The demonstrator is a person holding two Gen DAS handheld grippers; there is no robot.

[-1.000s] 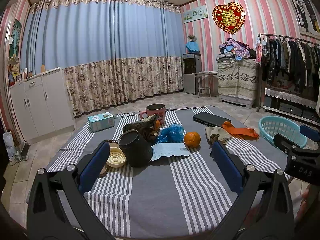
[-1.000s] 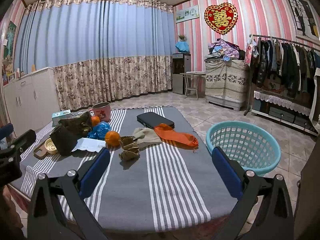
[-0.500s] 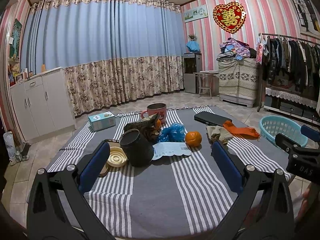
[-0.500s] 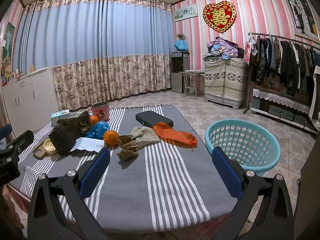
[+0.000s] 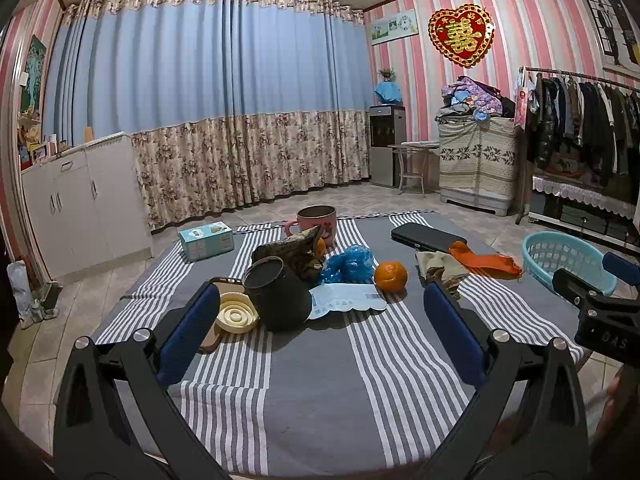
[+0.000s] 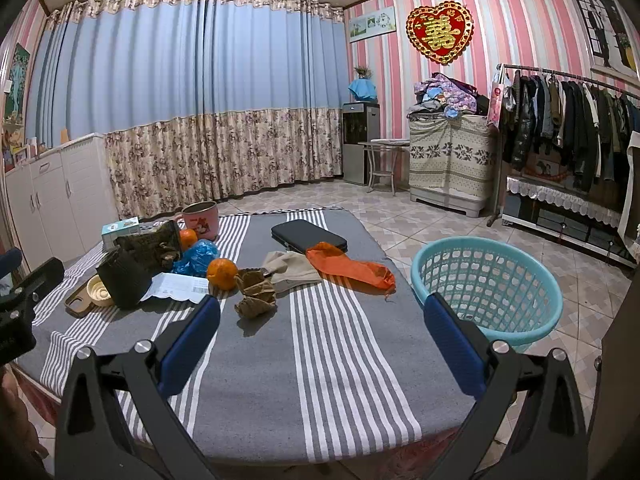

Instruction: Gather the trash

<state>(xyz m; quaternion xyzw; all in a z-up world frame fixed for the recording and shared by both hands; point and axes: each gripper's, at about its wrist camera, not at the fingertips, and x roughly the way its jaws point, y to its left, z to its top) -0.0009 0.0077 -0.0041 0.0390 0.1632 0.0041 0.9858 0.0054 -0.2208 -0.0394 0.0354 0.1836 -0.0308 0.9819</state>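
Nothing looks collected yet. The left gripper (image 5: pixel 322 330) and the right gripper (image 6: pixel 322 330) both hover with fingers spread wide and nothing between them. Beyond, on the striped tablecloth (image 6: pixel 328 380), lie crumpled brown paper (image 6: pixel 256 294), a white slip (image 5: pixel 346 298), a blue plastic bag (image 5: pixel 348 264) and an orange wrapper (image 6: pixel 350 268). The turquoise basket (image 6: pixel 486 284) beside the table appears almost bare inside.

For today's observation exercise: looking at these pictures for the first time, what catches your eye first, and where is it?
A red heart ornament hangs high on the pink striped wall. Below, a cluster of clutter sits on the striped table: an orange, a blue plastic bag and crumpled brown paper. A turquoise basket stands at the table's right edge.
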